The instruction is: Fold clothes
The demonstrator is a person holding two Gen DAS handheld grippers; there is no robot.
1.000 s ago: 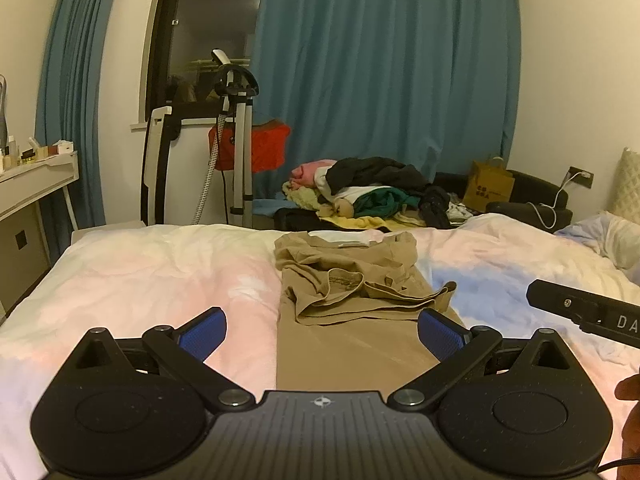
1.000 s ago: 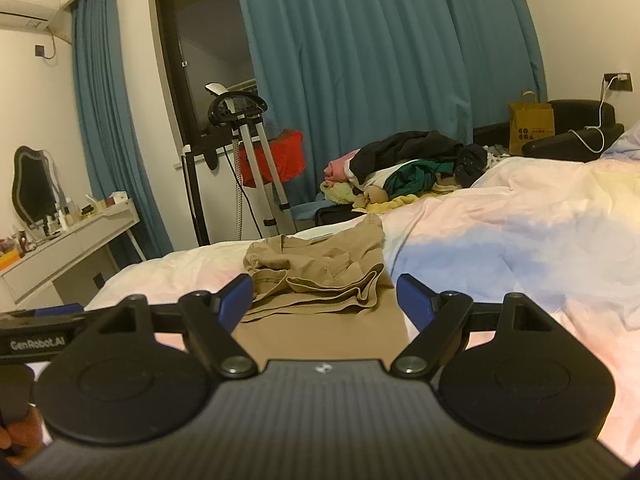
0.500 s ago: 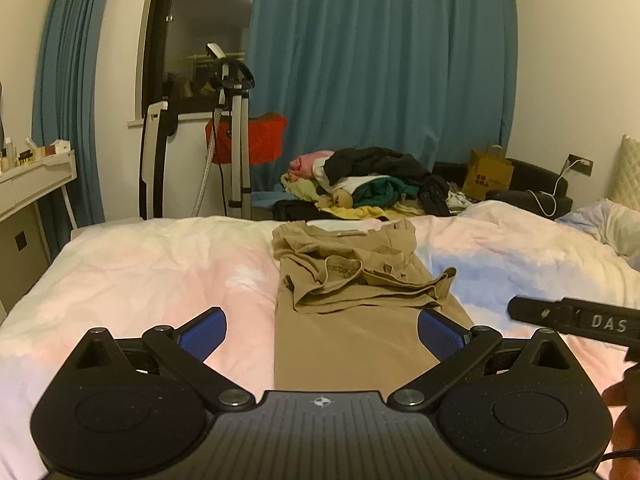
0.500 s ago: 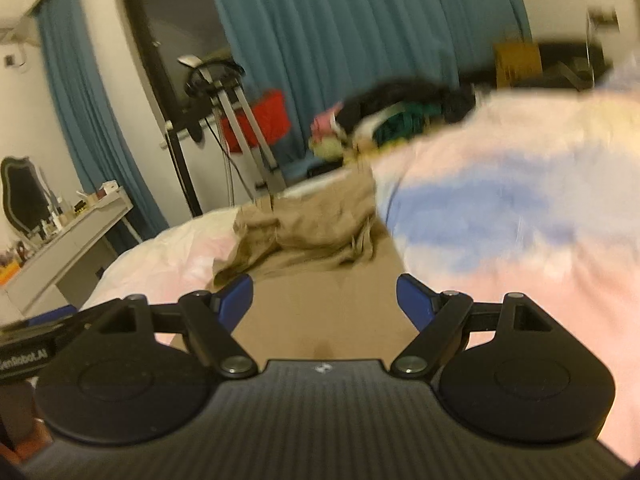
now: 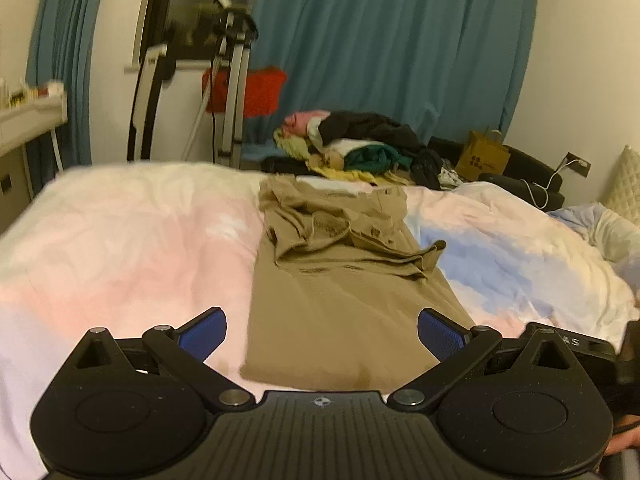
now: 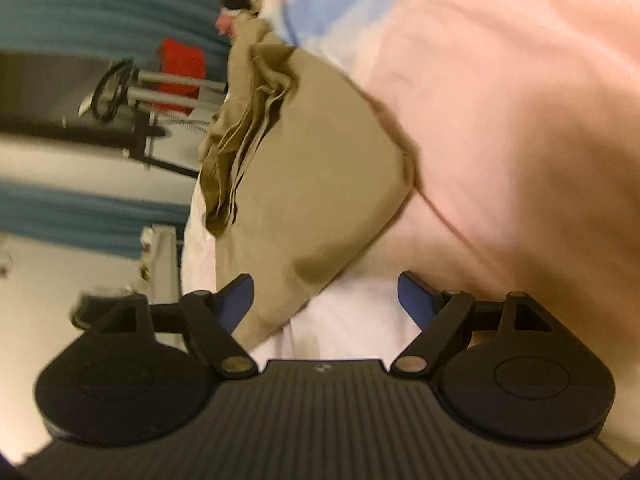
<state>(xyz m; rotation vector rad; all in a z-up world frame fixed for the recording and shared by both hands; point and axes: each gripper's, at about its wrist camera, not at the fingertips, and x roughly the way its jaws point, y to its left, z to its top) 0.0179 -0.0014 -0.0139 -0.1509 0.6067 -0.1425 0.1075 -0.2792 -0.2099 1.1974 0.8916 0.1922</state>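
A khaki garment (image 5: 344, 292) lies flat along the middle of a bed (image 5: 120, 248) covered in a pastel pink, white and blue duvet. Its near part is smooth and spread out; its far end is bunched into loose folds.

The left gripper (image 5: 322, 332) hovers over the near end of the garment, its blue-padded jaws wide apart with nothing between them — the cloth shows through the gap, and whether the pads touch it cannot be told.

The right gripper (image 6: 325, 296) is rolled onto its side, so the room appears tipped in its view, which is blurred. Its jaws also stand wide, framing the near corner of the khaki garment (image 6: 304, 184) and bare duvet, gripping nothing.

Beyond the foot of the bed sits a heap of mixed clothes (image 5: 356, 148) — black, green, pink and yellow. Behind it hang teal curtains (image 5: 400, 48). A folded exercise machine (image 5: 228, 80) with a red cloth stands to the left, and a brown paper bag (image 5: 482, 156) sits by the right wall.
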